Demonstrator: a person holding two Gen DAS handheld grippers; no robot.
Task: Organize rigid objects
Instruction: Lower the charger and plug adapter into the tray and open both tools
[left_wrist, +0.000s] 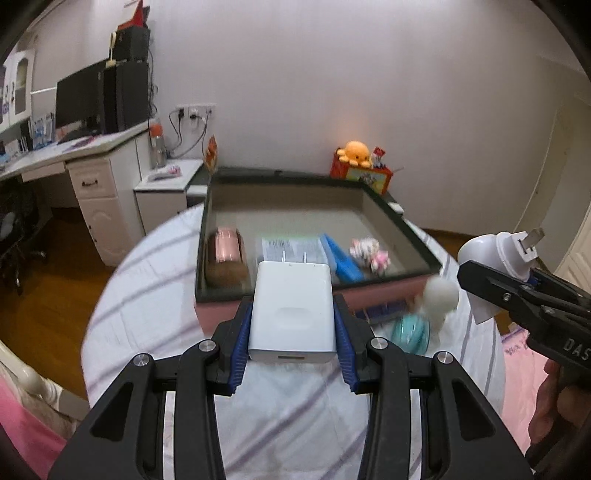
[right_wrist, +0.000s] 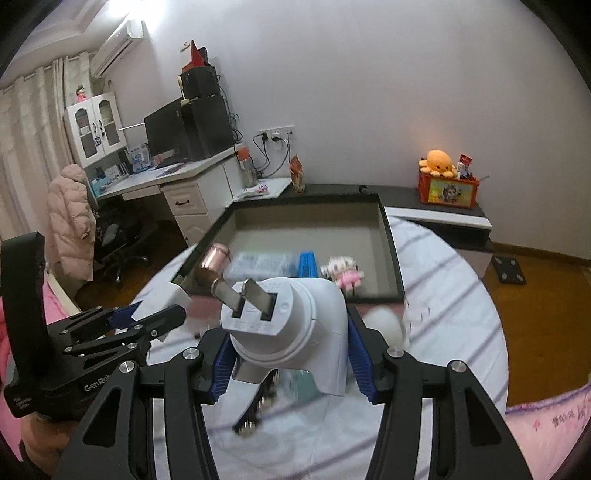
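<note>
My left gripper (left_wrist: 293, 325) is shut on a white rectangular charger (left_wrist: 291, 310), prongs pointing forward, held above the table just in front of the pink box (left_wrist: 391, 291). My right gripper (right_wrist: 291, 354) is shut on a white round plug adapter (right_wrist: 291, 325) with two metal prongs; it also shows in the left wrist view (left_wrist: 495, 258) at the right. The box holds a pink cylinder (left_wrist: 225, 251), a labelled packet (left_wrist: 291, 249), a blue case (left_wrist: 341, 258) and a small pink-white toy (left_wrist: 371, 253).
On the striped tablecloth (left_wrist: 155, 325) near the box lie a white fluffy ball (left_wrist: 441, 291), a teal round object (left_wrist: 410, 332) and a dark strip with metal studs (right_wrist: 258, 406). A desk with monitor (left_wrist: 85, 99) stands left; an orange box with plush octopus (left_wrist: 360, 166) stands behind.
</note>
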